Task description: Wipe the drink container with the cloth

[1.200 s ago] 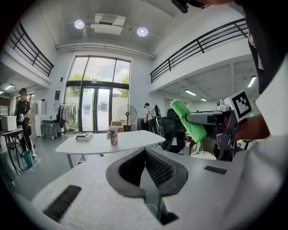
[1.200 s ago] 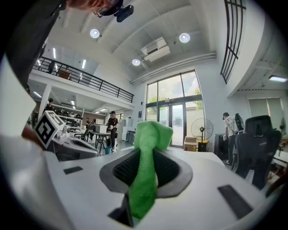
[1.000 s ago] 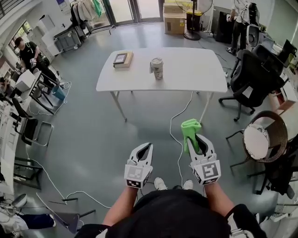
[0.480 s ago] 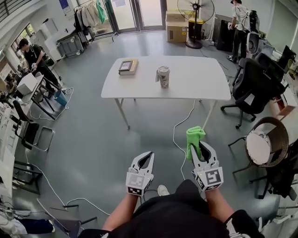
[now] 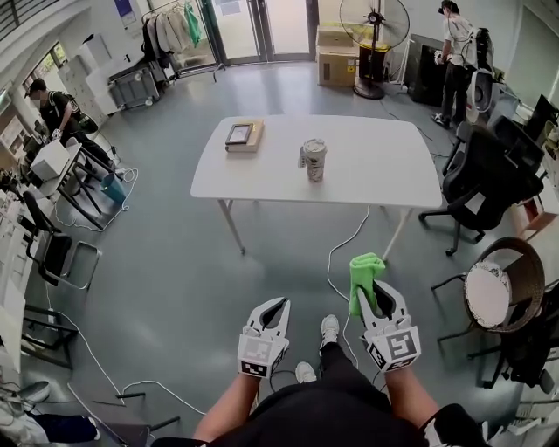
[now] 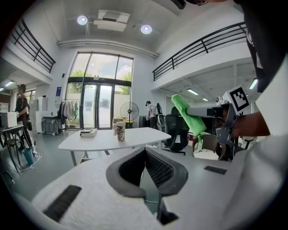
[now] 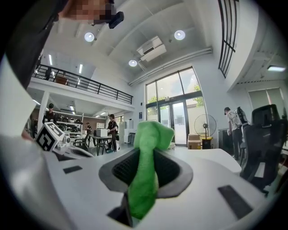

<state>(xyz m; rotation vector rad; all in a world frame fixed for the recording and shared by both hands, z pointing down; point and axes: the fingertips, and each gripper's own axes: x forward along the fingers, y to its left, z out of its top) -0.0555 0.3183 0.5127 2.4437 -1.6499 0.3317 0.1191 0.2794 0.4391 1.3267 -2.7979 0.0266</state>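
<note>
The drink container, a patterned paper cup (image 5: pixel 314 160) with a lid, stands upright near the middle of a white table (image 5: pixel 384 175), well ahead of both grippers. In the left gripper view the cup (image 6: pixel 119 131) shows small and far off. My right gripper (image 5: pixel 374 292) is shut on a green cloth (image 5: pixel 364 272), which sticks out past its tips and fills the gap between the pads in the right gripper view as the cloth (image 7: pixel 145 170). My left gripper (image 5: pixel 273 307) is held low beside it, shut with nothing in it.
A book (image 5: pixel 243 135) lies on the table's left part. A black office chair (image 5: pixel 489 175) and a round wicker chair (image 5: pixel 498 284) stand to the right. White cables (image 5: pixel 336 257) cross the grey floor. A fan (image 5: pixel 374 26), a box (image 5: pixel 336 65) and people are farther off.
The table and cup have drawn nearer in the head view as the person walks toward them, one foot now forward. Both grippers keep their pose, and the cloth stays held.
</note>
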